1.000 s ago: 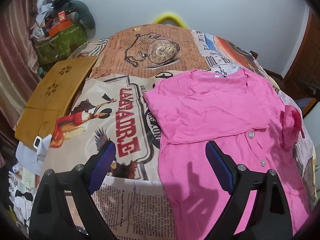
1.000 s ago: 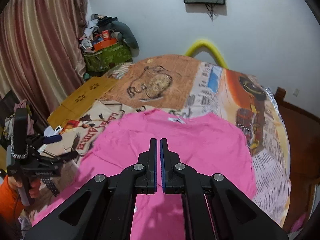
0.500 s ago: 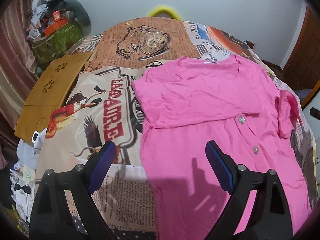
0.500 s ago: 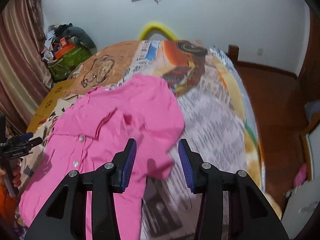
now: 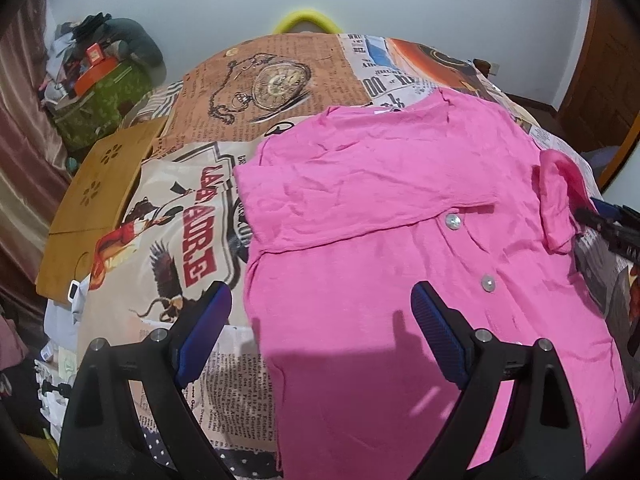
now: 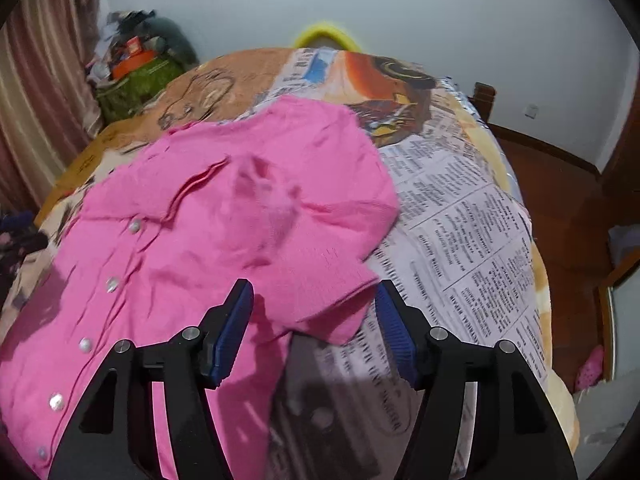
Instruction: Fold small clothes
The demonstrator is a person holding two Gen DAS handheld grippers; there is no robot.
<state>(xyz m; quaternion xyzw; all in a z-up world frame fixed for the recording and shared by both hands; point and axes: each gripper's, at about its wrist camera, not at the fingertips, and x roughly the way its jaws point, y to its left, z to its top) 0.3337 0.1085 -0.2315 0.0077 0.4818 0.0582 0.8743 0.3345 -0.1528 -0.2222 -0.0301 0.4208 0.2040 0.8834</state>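
The soft pink button shirt (image 6: 208,240) lies on the printed bedspread (image 6: 460,216). The right gripper (image 6: 316,320), empty, is opening around its sleeve; the left gripper (image 5: 320,332) is wide apart. A thin pinch could slip.

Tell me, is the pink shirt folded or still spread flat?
Partly folded: one side of the pink shirt lies folded over its buttoned front; its right sleeve still lies out.

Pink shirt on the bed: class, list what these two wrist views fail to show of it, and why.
- Pink shirt hem: left wrist view, cut off by the bottom edge and behind the left gripper.
- Near sleeve texture: right wrist view, motion blur.
- Right gripper: jaws opening, sleeve between them; contact unclear.
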